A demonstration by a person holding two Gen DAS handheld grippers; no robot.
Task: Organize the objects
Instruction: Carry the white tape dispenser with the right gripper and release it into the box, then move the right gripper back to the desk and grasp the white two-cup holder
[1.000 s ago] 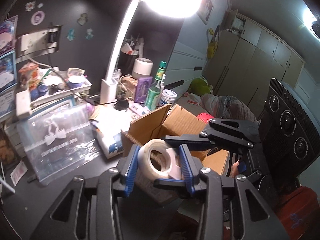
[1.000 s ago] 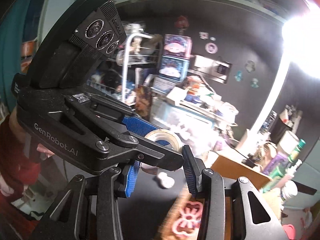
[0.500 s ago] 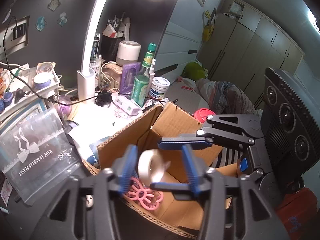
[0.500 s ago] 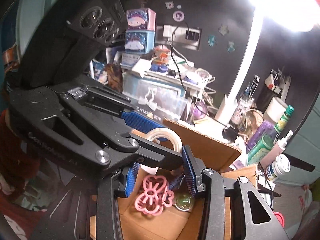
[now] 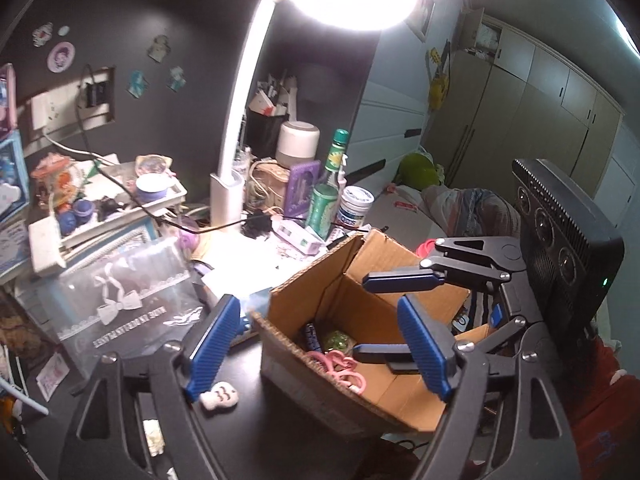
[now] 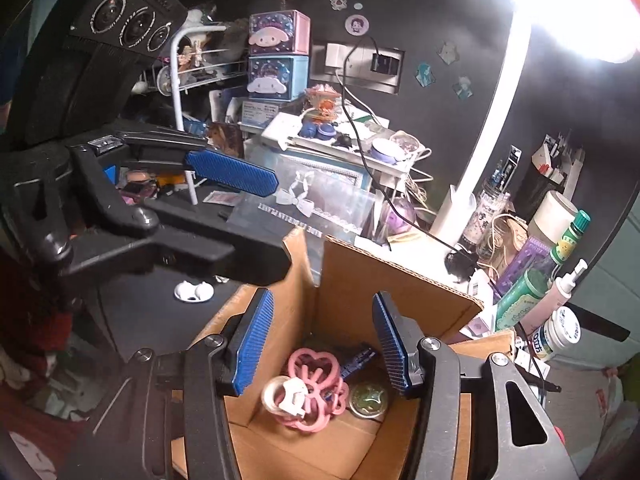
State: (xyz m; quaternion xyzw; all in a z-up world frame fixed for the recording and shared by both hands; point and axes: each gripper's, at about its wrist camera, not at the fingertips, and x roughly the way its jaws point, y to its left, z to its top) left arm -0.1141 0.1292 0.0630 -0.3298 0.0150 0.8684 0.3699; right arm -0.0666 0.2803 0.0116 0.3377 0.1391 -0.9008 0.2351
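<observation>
An open cardboard box [image 5: 320, 300] [image 6: 384, 280] stands on the dark desk. In the right wrist view a clear tape roll [image 6: 282, 396] lies inside it on a pink flower-shaped piece [image 6: 316, 380], beside a round green item [image 6: 366, 398] and a blue wrapper [image 6: 358, 358]. My left gripper [image 5: 320, 344] is open and empty over the box's near-left wall. My right gripper [image 6: 320, 344] is open and empty above the box's inside; it also shows in the left wrist view [image 5: 384, 312].
A small white charm [image 5: 220, 394] lies on the desk left of the box. A white clip [image 6: 193, 291] lies there too. A clear pouch [image 5: 120, 304], a lamp post [image 5: 232, 152], bottles [image 5: 326, 200] and stacked trays [image 5: 100, 208] crowd the back.
The left gripper opened and let go of the tape roll, which now lies in the box. The right gripper opened wider. Both views pulled back a little above the box.
</observation>
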